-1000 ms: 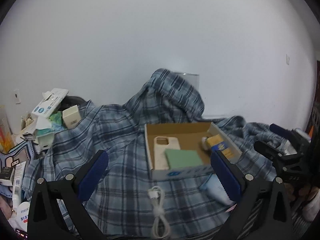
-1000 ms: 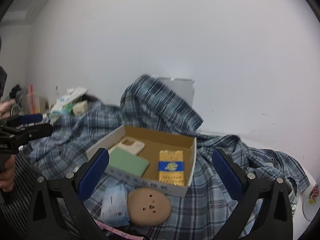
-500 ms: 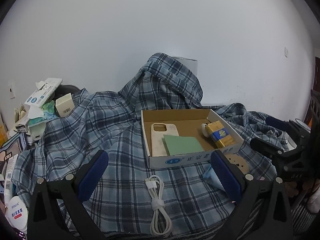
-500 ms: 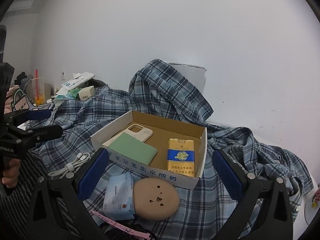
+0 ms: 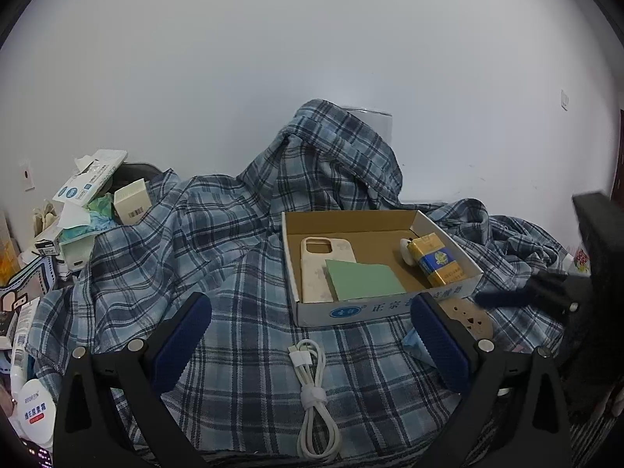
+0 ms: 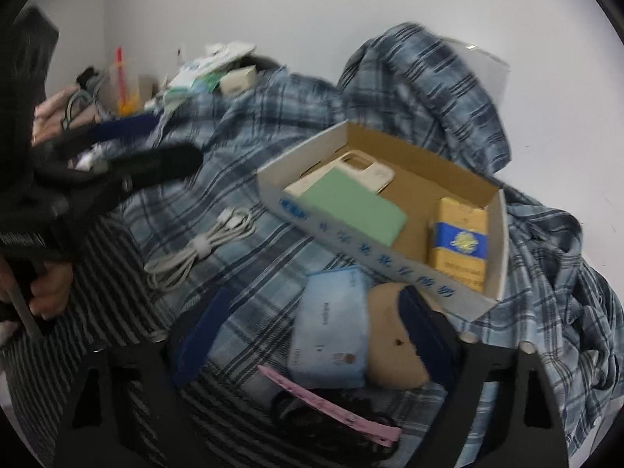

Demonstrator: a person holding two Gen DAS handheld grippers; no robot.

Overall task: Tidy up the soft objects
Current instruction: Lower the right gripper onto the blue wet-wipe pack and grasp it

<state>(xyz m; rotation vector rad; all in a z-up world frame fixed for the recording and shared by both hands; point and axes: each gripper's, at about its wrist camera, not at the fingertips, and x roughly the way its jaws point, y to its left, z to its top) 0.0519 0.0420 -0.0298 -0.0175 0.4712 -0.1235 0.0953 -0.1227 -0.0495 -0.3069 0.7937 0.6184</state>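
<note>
The cardboard box (image 6: 390, 210) serves as landmark; it sits on a plaid shirt (image 5: 218, 249) spread over the surface. Just in front of the box's near wall lie a pale blue tissue pack (image 6: 331, 327) and, touching the pack's right edge, a tan oval pad (image 6: 390, 339). To the left of the box lies a coiled white cable (image 5: 312, 390).

Right tool (image 6: 308, 335): jaws closing, not yet pressing. The tissue pack lies directly between them, with the right finger passing over the tan pad. The pack's long axis runs away from the box wall toward the camera, roughly in line with the fingers, so closure would fall across its short width.

Left tool (image 5: 312, 347): jaws spread, nothing between them but the cable's upper end on the cloth below.

Judgement: the right hand is clearly nearer the pack. Risk: the right finger may catch the pad along with the pack.
</note>
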